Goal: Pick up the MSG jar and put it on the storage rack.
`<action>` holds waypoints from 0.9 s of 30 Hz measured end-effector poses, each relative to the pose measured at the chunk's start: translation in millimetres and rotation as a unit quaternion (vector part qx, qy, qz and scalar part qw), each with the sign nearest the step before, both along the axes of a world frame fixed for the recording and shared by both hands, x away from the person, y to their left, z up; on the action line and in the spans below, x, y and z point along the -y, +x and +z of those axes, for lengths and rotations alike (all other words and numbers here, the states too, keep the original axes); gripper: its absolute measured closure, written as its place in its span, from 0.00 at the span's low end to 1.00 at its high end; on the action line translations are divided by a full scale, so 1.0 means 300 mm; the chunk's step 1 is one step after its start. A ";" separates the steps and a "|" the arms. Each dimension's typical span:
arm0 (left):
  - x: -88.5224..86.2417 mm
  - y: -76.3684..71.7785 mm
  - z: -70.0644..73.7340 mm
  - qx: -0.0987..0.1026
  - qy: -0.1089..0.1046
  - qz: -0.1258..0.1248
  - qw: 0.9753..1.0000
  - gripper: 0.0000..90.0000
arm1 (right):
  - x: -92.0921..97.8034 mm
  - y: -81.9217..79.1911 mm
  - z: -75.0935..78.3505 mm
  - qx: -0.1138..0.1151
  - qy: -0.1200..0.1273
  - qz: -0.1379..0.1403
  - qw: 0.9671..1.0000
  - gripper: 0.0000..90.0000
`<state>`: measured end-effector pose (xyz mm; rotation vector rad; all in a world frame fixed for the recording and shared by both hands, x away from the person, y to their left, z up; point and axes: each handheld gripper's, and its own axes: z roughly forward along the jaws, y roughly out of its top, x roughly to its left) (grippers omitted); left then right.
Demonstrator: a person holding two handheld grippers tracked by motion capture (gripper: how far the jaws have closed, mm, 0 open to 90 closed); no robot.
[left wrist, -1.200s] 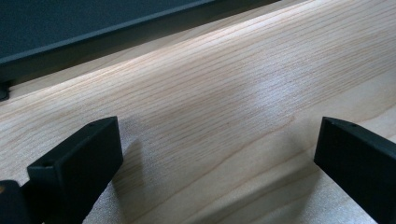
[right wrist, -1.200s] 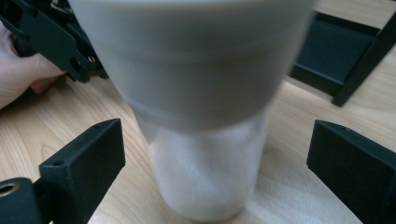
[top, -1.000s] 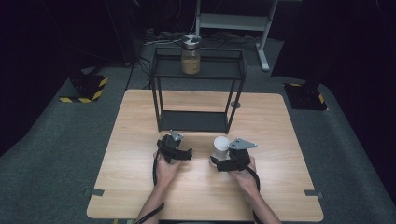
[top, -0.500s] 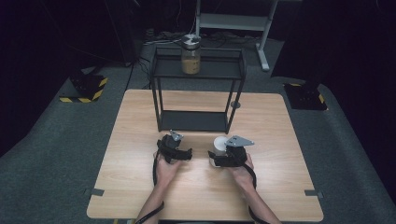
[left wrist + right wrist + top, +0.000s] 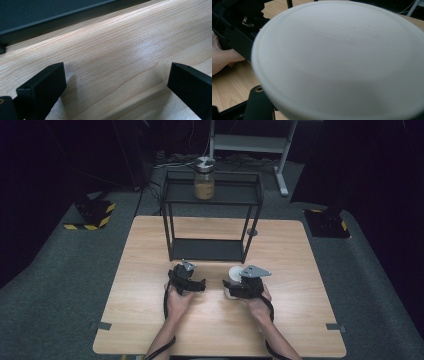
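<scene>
While right tongs [image 5: 235,287] clamp white cup [image 5: 233,276], keeping it upright on worktop [image 5: 300,270], left tongs [image 5: 112,82] rest apart, idle, near rack [image 5: 210,249].

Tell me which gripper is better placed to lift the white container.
Right, probably. The right gripper is already at the white container, whose lid looms close in its own view. The left gripper stands apart, jaws open over bare table.
</scene>
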<state>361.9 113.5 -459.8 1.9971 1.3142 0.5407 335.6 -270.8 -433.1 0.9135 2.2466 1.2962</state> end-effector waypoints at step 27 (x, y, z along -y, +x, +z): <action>-0.003 0.000 -0.001 0.000 -0.003 0.000 1.000 0.02 | 0.010 -0.001 0.038 0.009 -0.003 0.003 1.000 0.38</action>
